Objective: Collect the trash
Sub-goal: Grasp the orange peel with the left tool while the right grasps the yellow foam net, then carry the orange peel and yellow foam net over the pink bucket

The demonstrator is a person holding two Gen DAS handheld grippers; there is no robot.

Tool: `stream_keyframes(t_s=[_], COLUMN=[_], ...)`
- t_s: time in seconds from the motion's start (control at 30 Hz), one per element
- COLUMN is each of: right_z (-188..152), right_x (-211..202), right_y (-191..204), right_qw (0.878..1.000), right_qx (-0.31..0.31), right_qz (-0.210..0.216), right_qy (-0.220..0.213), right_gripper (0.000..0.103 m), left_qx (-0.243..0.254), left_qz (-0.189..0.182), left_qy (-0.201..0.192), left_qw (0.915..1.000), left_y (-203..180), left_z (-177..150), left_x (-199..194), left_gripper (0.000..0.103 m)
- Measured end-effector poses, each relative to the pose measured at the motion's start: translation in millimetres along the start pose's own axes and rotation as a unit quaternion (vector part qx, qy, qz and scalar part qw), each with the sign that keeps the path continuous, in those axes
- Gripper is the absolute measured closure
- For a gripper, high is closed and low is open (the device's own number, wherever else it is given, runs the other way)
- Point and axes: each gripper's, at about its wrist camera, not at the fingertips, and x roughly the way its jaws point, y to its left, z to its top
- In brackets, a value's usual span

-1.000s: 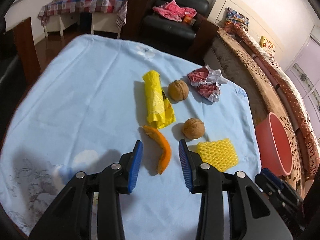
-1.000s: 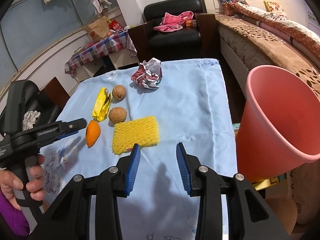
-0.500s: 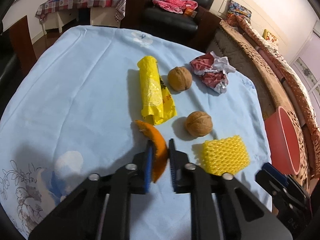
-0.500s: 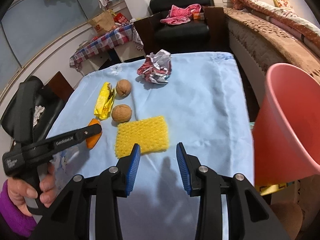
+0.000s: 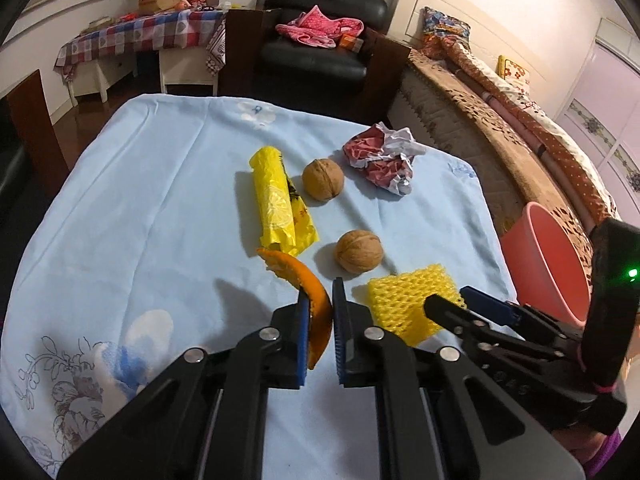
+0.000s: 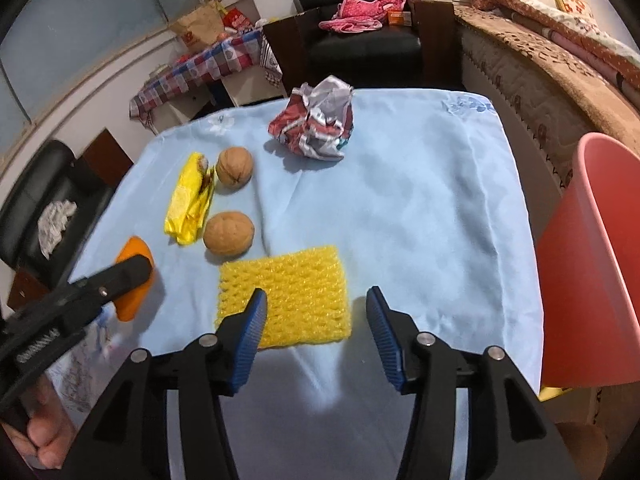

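An orange peel [image 5: 296, 270] is caught between the blue pads of my left gripper [image 5: 320, 291], whose jaws are closing on it just above the light blue cloth [image 5: 160, 184]. The right wrist view shows the same peel [image 6: 134, 250] behind the left finger. My right gripper [image 6: 317, 295] hovers over a yellow foam net [image 6: 304, 272]; its jaws are opening and the pads stand apart from the net. Two walnuts [image 5: 323, 179] [image 5: 359, 256], a yellow wrapper [image 5: 278, 200] and a crumpled red-white paper [image 5: 384, 160] lie further back.
A pink bucket [image 6: 592, 264] stands off the table's right edge, beside a bed. A black armchair [image 5: 320, 40] and a checked side table [image 5: 140, 36] are beyond the far edge. A hand [image 6: 44, 436] grips the left tool's handle.
My left gripper went from wide open around the orange peel to shut on it. The right gripper moved forward over the foam net and its jaws spread wider.
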Motion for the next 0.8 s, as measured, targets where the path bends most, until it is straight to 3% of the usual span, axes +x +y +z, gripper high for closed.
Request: stream_keyframes(t_s=[0.2,0.5,0.8], right_z=[-5,-6,1], right_x=[-8,-53,-117], right_y=[3,0,-34], right_qw=[1.000,0.998,0.991], right_qx=[-0.016,-0.013,0.025], right_qz=[-0.003,0.014,-0.008], right_qy=[-0.010,-0.065,-0.135], right_gripper=[0.095,0.097,0.097], left_qx=[0.001,0.017,0.062], left_qz=[-0.002,-0.007,-0.030], left_qy=[0.002,-0.012,-0.032], left_qw=[1.0000,0.9998,0.9971], left_y=[-3,-20,-66], left_z=[-2,3,15], left_x=[-1,-13,-28], left_gripper=[0.093,0.093,0.093])
